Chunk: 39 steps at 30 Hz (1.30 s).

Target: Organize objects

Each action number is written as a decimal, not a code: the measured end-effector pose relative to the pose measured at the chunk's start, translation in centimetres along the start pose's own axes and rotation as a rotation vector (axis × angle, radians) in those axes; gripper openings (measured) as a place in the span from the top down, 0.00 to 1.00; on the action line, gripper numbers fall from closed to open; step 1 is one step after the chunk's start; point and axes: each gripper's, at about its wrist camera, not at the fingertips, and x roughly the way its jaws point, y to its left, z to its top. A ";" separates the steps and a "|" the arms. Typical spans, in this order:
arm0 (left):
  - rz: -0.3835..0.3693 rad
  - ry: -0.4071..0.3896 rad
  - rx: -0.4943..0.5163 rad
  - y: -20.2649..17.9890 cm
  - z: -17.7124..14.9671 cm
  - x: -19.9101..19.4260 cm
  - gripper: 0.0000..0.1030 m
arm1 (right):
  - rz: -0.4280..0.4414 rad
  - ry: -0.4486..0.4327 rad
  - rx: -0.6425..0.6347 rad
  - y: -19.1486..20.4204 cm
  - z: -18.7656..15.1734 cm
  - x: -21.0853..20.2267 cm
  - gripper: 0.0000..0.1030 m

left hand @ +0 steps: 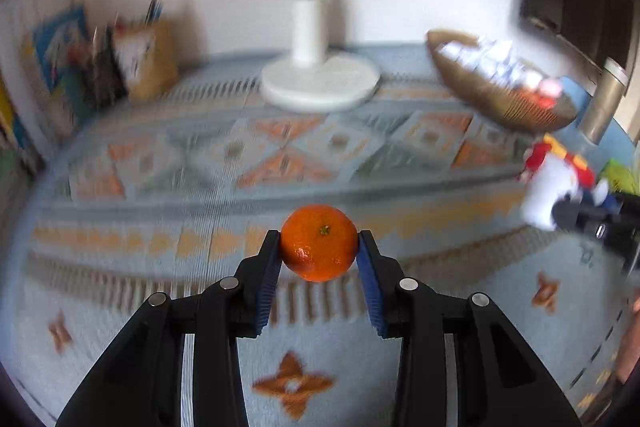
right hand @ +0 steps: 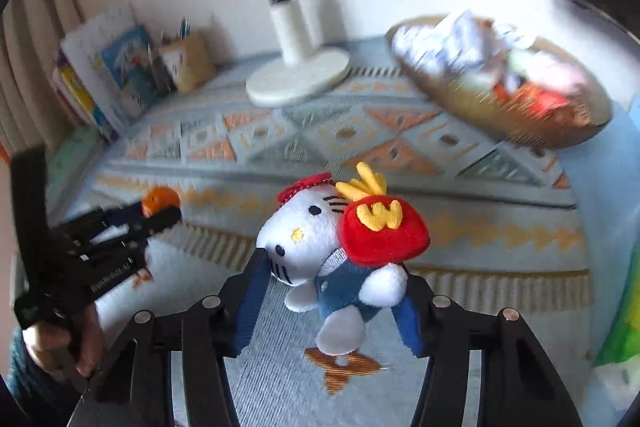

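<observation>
Tangerine [left hand: 319,243] — left tongs [left hand: 319,247] clamp it | right tongs [right hand: 332,283] grip plush cat [right hand: 320,247] | basket [right hand: 472,103] beyond

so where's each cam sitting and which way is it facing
Left wrist: on the left gripper, looking forward and down over the tablecloth at the orange it grips; its own black fingers show.
Right wrist: on the right gripper, facing likewise, at the plush cat between its fingers; the person's hand shows at left.
Shared: lamp base, basket, books; each view catches the other gripper.
</observation>
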 end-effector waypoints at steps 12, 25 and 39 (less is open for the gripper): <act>-0.297 -0.129 0.167 -13.3 13.6 3.0 0.66 | -0.262 -0.255 0.304 -12.8 10.6 -7.6 0.45; -0.343 -0.192 0.275 -20.1 13.7 5.8 0.14 | -0.231 -0.194 0.472 -21.1 14.2 -3.7 0.33; -0.245 -0.242 0.104 -9.3 8.9 -1.5 0.12 | -0.167 -0.167 0.329 -13.3 10.7 -6.6 0.32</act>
